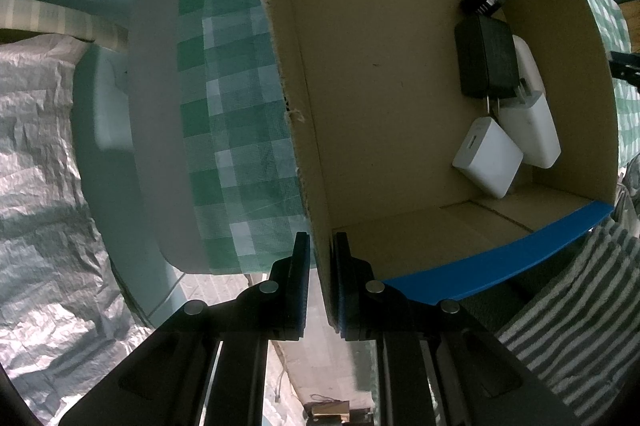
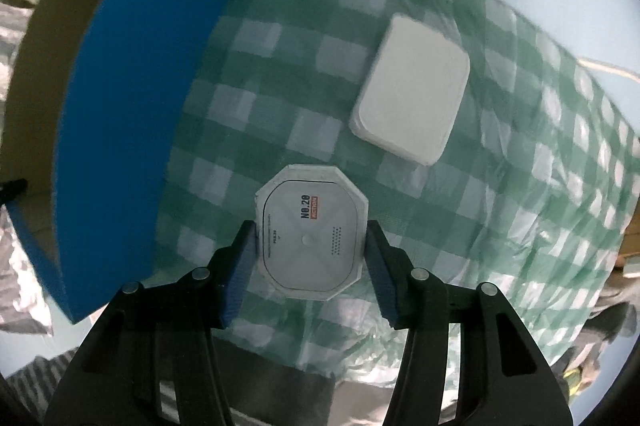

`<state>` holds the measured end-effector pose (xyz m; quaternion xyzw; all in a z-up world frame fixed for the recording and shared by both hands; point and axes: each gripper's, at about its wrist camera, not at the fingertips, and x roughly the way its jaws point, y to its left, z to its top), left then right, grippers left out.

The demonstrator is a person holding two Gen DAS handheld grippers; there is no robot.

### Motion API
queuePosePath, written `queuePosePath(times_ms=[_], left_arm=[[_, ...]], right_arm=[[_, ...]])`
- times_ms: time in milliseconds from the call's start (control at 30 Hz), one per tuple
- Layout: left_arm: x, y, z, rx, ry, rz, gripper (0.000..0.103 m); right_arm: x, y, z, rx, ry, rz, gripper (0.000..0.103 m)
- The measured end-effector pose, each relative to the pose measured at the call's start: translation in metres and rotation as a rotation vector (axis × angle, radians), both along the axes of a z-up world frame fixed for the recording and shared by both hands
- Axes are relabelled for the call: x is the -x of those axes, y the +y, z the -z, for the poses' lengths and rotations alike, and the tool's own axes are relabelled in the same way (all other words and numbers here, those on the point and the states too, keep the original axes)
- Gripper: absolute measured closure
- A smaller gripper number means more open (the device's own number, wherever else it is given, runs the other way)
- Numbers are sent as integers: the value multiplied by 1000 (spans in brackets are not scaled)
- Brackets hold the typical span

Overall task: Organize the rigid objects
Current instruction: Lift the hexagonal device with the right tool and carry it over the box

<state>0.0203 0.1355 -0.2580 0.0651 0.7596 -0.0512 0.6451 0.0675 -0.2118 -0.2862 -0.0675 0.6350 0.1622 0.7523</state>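
Left gripper jaws clamped on wall of cardboard box, wall edge sandwiched between pads. Inside box, far right: black adapter, two white chargers. Right gripper jaws pressed to both sides of octagonal white case, case centred between pads, above checked tablecloth. White rectangular box lying farther right, well clear of jaws.
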Motion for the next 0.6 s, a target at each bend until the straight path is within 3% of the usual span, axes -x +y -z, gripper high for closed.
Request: queuePosePath(times_ms=[600], left_arm=[[0,1,-2,3,-2,-6,92]], right_arm=[[10,66,-87,-85,-117,-188,50]])
